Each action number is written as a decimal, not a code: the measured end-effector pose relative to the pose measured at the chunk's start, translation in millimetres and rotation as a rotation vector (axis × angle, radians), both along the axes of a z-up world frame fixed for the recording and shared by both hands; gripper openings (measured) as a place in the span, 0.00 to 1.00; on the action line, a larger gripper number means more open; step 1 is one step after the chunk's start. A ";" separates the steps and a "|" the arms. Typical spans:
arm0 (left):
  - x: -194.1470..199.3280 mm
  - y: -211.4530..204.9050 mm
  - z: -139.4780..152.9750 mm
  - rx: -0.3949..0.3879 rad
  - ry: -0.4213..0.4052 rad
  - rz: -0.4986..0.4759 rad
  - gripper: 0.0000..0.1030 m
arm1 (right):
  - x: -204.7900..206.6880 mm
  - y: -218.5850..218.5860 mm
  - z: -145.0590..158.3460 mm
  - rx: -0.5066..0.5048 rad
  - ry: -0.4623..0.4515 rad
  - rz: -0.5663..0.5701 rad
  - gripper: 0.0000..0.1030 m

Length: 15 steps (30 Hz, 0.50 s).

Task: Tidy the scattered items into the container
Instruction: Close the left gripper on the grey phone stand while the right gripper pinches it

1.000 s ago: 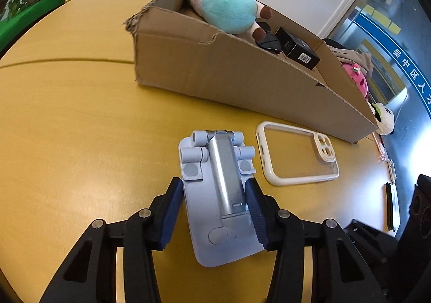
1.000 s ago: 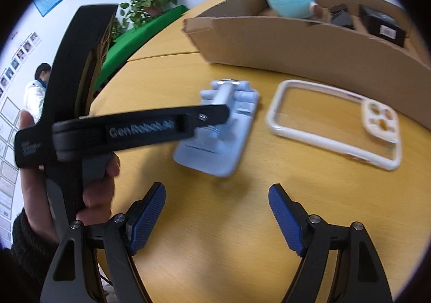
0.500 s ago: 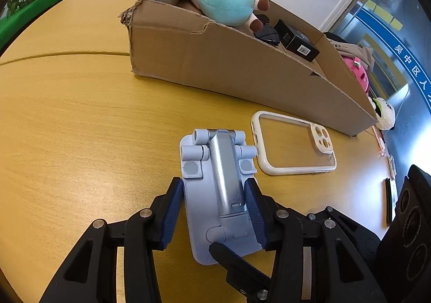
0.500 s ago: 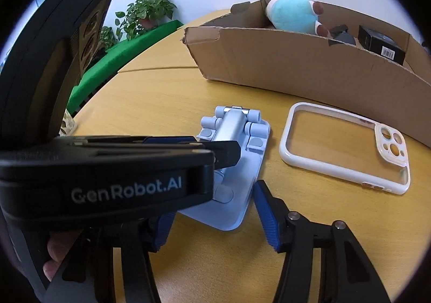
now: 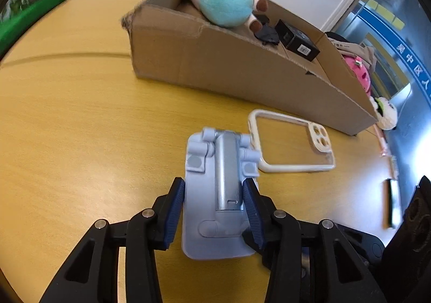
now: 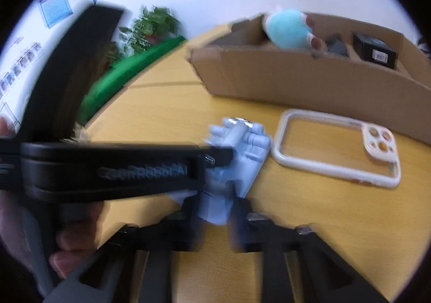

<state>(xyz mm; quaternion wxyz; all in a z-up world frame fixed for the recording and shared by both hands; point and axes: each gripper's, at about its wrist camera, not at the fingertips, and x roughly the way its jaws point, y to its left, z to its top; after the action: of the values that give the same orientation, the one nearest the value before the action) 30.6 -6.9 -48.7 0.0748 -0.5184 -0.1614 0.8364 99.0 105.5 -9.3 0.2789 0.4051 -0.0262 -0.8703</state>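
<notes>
The left tool (image 5: 214, 208) pinches 1 pale blue folding plastic phone stand (image 5: 219, 195) by its long sides, low in the centre of the left wrist frame, its 2 blue pads (image 5: 175, 211) flat against the edges. The right tool (image 6: 214, 215), blurred at the bottom centre of the right wrist frame, is pressed together on the near corner of that same stand (image 6: 237, 157), while a hand (image 6: 67, 243) at lower left grips the left tool's black handle. Just right of the stand lies 1 cream-rimmed clear phone case (image 5: 292, 146), touching the stand's hinge end, flat on the yellow wooden tabletop (image 5: 80, 128). Behind both stands 1 long open brown cardboard box (image 5: 229, 66) holding 1 teal and pink plush toy (image 5: 223, 4), 1 small black carton (image 5: 296, 39) and 1 dark object too small to identify.
</notes>
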 end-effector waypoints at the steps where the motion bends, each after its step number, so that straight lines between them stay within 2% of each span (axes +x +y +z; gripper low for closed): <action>1: 1.1 0.7 5.8 -0.014 0.006 -0.008 0.45 | -0.5 -3.3 1.5 0.031 0.004 0.008 0.05; 3: 1.5 0.3 9.9 -0.026 0.005 -0.014 0.45 | -3.6 -5.9 -0.6 0.052 -0.002 0.024 0.06; 6: 3.0 -7.7 14.6 0.007 -0.007 -0.010 0.45 | -8.4 3.9 -5.4 -0.013 -0.061 0.014 0.10; 8: 3.5 -9.4 20.0 0.008 -0.009 -0.011 0.45 | -8.9 7.2 -8.9 -0.039 -0.079 0.011 0.22; 10: 3.5 -8.9 26.4 -0.004 -0.009 -0.014 0.45 | -6.7 7.6 -10.2 -0.066 -0.076 0.012 0.44; 12: 2.6 -8.7 31.9 -0.003 -0.013 -0.016 0.45 | -4.4 4.2 -9.2 -0.090 -0.067 0.017 0.55; 15: 1.5 -12.8 37.6 0.003 -0.019 -0.010 0.45 | -5.7 0.8 -9.7 -0.106 -0.064 0.017 0.55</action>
<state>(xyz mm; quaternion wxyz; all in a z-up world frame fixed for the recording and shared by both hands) 32.1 -19.7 -11.0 0.0783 -0.5270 -0.1608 0.8308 93.3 106.3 -19.1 0.3066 0.4178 -0.0778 -0.8517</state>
